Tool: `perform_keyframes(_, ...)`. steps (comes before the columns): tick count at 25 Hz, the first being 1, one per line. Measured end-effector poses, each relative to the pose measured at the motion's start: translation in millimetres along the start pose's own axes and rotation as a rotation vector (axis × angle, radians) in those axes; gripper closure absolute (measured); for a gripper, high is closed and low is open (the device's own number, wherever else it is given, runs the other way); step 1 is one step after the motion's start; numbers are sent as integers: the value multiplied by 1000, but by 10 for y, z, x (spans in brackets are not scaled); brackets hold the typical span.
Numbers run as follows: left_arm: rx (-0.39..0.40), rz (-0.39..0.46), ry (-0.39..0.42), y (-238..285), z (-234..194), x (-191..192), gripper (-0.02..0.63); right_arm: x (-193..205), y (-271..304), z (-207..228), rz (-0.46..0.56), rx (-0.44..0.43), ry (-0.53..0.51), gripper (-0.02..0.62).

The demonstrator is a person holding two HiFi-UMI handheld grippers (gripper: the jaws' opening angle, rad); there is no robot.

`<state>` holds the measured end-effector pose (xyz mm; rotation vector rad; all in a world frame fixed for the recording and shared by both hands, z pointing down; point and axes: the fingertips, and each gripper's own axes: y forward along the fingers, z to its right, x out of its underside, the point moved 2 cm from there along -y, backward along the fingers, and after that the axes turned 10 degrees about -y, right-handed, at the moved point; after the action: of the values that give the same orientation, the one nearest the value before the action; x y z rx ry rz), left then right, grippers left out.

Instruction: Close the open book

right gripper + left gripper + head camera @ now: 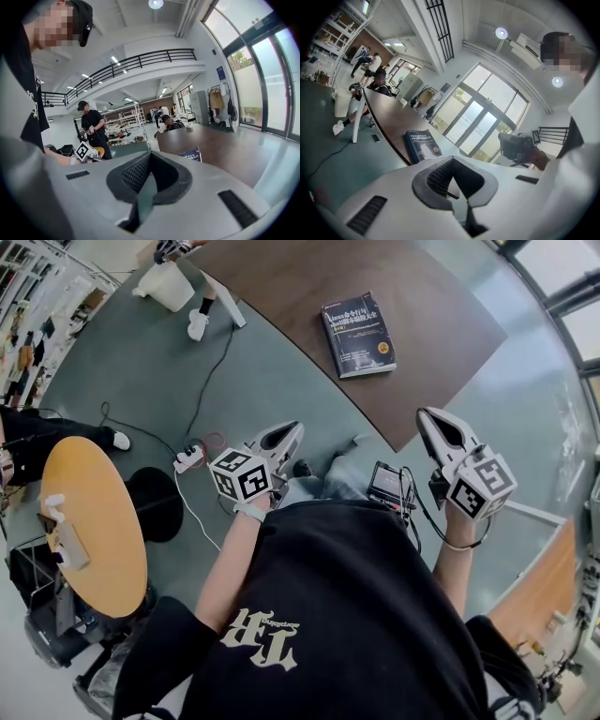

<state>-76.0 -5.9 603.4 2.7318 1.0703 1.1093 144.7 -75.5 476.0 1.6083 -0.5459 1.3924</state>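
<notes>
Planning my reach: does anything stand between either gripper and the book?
Nothing visible does. The book lies on the table near its edge; only floor lies between that edge and the left gripper and right gripper.

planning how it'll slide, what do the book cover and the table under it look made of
Book: looks like a paperback, with a dark blue printed cover and a faint sheen, probably coated card. Table: dark brown, low sheen, faint streaky grain, likely wood veneer or laminate.
</notes>
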Motion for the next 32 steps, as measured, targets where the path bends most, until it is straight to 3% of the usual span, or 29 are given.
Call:
perform_keyframes(5, -20, 19, 37, 61, 243, 23, 601, 33, -169, 154, -19, -10, -29, 608)
perform_keyframes(12, -27, 17, 81, 261, 729, 163, 601, 111, -425, 331, 2, -53, 5, 607)
perform_keyframes(19, -32, 85, 176, 321, 1201, 172, 601, 338, -597, 373, -32, -100, -8, 607)
perform_keyframes(32, -49, 114, 169, 311, 1260, 223, 601, 238, -615, 279, -38, -154, -90, 607)
